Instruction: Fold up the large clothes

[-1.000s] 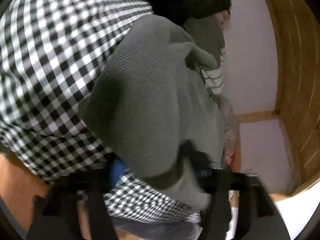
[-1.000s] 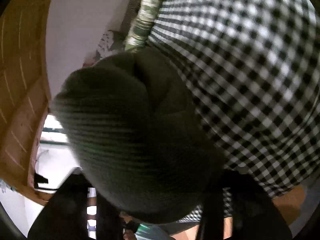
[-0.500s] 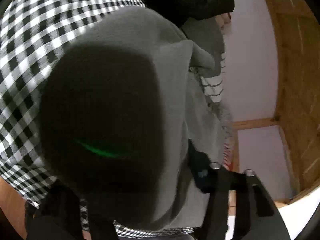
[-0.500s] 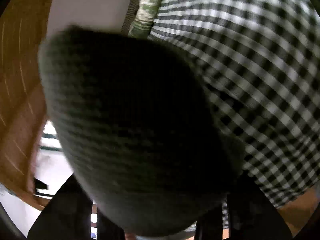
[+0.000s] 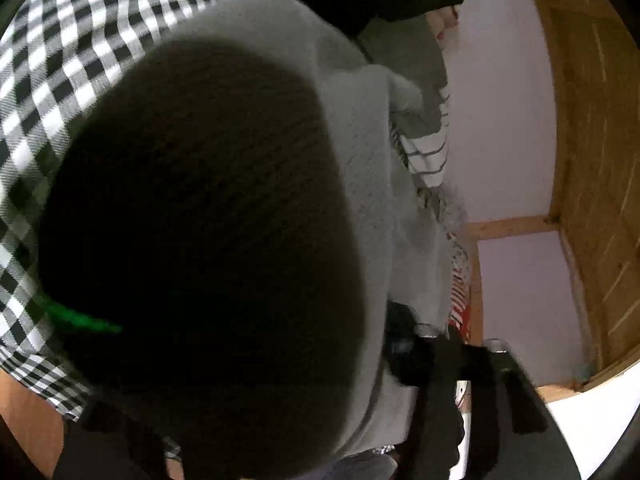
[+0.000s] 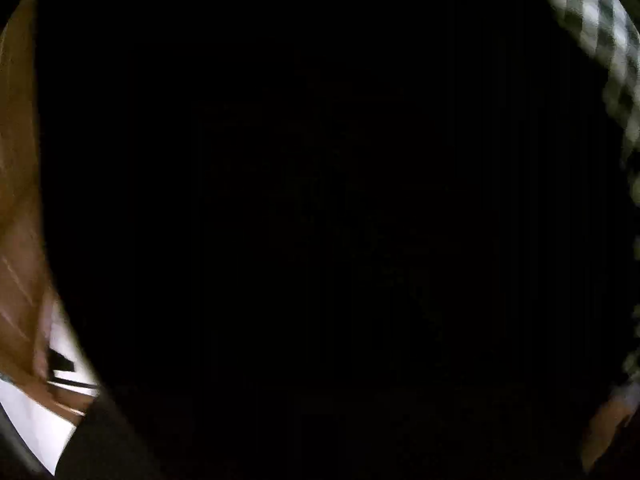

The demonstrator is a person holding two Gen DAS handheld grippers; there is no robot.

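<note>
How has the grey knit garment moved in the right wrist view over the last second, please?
Yes: the grey garment has swelled toward the lens, blacking out nearly all the checked cloth.

A grey knit garment (image 5: 360,128) bulges close against the left wrist lens, its near fold in deep shadow from 6 to 10 o'clock, its lit weave running toward 1 o'clock. In the right wrist view, dark cloth (image 6: 320,220) blacks out nearly everything.
</note>
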